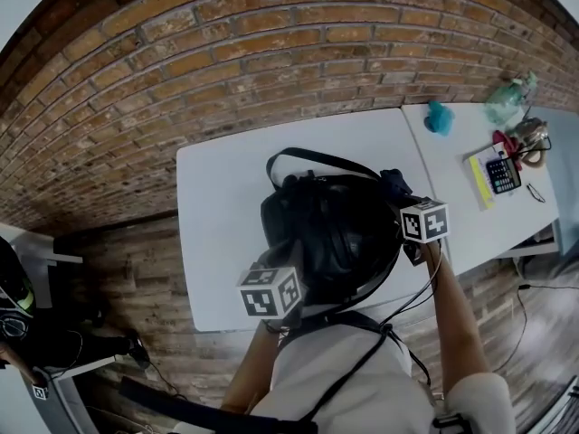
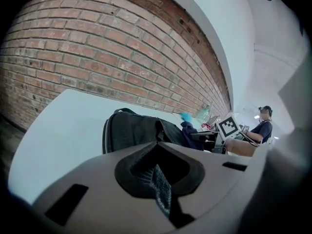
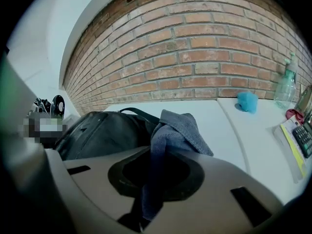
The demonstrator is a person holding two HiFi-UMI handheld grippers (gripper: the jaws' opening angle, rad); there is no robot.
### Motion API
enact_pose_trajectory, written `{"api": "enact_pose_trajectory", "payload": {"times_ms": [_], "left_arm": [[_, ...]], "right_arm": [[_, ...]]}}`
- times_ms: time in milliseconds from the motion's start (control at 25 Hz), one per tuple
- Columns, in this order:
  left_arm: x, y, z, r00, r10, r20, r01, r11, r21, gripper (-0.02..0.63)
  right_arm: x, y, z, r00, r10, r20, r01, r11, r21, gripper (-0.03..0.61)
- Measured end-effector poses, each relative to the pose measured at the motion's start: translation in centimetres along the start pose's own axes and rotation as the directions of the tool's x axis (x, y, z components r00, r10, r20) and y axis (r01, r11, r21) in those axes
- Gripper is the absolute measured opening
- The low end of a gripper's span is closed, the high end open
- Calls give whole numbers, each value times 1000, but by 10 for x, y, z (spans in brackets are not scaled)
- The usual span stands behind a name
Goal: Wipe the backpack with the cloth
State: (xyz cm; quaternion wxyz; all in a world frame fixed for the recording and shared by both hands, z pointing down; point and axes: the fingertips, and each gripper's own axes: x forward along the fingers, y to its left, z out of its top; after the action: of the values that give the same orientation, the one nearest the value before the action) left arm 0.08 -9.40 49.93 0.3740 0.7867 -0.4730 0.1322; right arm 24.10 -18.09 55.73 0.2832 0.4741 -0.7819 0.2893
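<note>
A black backpack point(image 1: 330, 224) lies flat in the middle of the white table point(image 1: 217, 206). My left gripper point(image 1: 279, 278) is at its near left corner, shut on a strip of the bag's dark woven fabric point(image 2: 161, 184). In the left gripper view the backpack point(image 2: 136, 130) stretches out ahead. My right gripper point(image 1: 414, 233) sits at the bag's right edge, shut on a grey-blue cloth point(image 3: 175, 130) that bunches up over the jaws. The cloth point(image 1: 395, 183) rests against the backpack's point(image 3: 105, 133) right side. Both sets of jaw tips are hidden by fabric.
A brick wall point(image 1: 271, 52) runs behind the table. A second white table point(image 1: 470, 215) adjoins on the right and holds a blue crumpled thing point(image 1: 439, 117), a green bottle point(image 1: 507, 99), a calculator point(image 1: 503, 174) and small items. Wooden floor lies on the left.
</note>
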Motion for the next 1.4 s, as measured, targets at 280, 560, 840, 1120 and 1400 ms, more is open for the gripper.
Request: {"api": "enact_pose_trajectory", "payload": {"times_ms": [280,560,840,1120,1400], "left_arm": [[0,1,-1,1000,1,-2,-1,1000,-2,3],[0,-1,-2,1000,13,5,-13,1000,21,3],[0,1,-2,1000,10,5,-10,1000,16,3],[1,2,-3,1000,12,0,-12,1000,13,3],[1,2,-3,1000,15,0,-15,1000,3,3]], "right_arm": [[-13,2,-26,1000,-1,-12,1,1000,27,48],[-23,7,-43,1000,-5,-16,6,999,34,46],[-33,14,-63,1000,-13,-24,15,998,66,47],[-44,23,-84,1000,-1,-20,3,990,139,48],[-58,35,-98,1000,23,-8,-21,980,199,47]]}}
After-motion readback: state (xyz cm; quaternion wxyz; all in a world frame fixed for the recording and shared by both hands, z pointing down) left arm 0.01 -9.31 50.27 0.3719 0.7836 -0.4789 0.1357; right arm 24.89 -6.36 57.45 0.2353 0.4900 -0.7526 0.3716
